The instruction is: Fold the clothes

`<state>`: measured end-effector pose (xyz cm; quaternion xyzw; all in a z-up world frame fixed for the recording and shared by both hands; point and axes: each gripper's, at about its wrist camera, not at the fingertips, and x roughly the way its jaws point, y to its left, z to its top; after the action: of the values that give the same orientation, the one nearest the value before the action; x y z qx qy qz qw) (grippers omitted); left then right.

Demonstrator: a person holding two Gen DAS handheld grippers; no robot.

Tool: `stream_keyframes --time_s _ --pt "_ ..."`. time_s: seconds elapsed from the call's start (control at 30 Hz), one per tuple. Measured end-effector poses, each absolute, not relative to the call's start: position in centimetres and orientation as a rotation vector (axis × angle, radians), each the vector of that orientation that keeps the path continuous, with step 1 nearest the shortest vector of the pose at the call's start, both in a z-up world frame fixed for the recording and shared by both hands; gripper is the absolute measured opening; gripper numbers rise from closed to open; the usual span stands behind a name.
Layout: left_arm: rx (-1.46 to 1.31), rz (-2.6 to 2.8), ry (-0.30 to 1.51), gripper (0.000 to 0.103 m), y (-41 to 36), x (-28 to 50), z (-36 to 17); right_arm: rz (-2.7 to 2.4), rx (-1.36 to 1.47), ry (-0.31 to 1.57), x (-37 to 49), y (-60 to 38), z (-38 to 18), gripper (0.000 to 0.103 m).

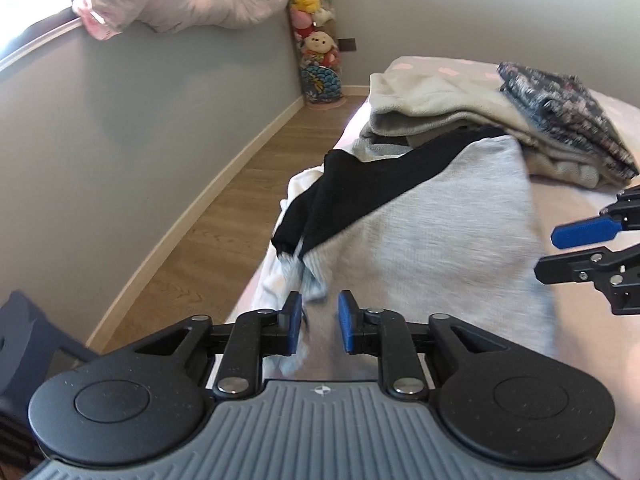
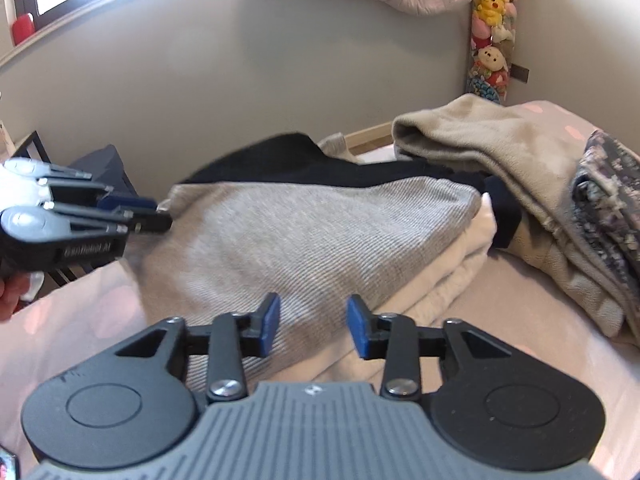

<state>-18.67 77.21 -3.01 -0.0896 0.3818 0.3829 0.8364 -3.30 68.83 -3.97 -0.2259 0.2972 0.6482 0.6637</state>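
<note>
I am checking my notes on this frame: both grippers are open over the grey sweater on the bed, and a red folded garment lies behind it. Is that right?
One detail is wrong: the folded garment behind the grey sweater is beige, not red, as the right wrist view shows. The left gripper and right gripper are indeed open over the sweater on the bed.

A bed (image 2: 500, 312) with a pink sheet carries the clothes. A grey ribbed sweater (image 2: 304, 232) with black sleeves lies at centre; toward two o'clock, a folded beige fleece (image 2: 492, 148) and a dark patterned garment (image 2: 608, 200).
</note>
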Motion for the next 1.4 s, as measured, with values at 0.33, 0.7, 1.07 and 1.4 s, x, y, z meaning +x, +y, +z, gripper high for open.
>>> stream_keyframes --time_s 0.33,0.7,1.07,1.4 --pt "-0.236 0.925 0.712 0.058 68.5 -21.9 2.5 1.442 -0.502 0.573 -6.1 61.3 2.6 0.071" --pt "-0.221 1.027 0.584 0.078 59.7 -24.0 5.8 1.328 -0.351 0.591 -7.7 51.7 7.4 0.083" --pt "-0.255 1.018 0.615 0.078 53.1 -24.1 5.6 1.234 -0.297 0.606 -9.5 43.8 5.6 0.085" --pt "-0.343 1.031 0.673 0.078 49.8 -25.5 1.8 1.167 -0.278 0.647 -10.7 39.9 2.1 0.085"
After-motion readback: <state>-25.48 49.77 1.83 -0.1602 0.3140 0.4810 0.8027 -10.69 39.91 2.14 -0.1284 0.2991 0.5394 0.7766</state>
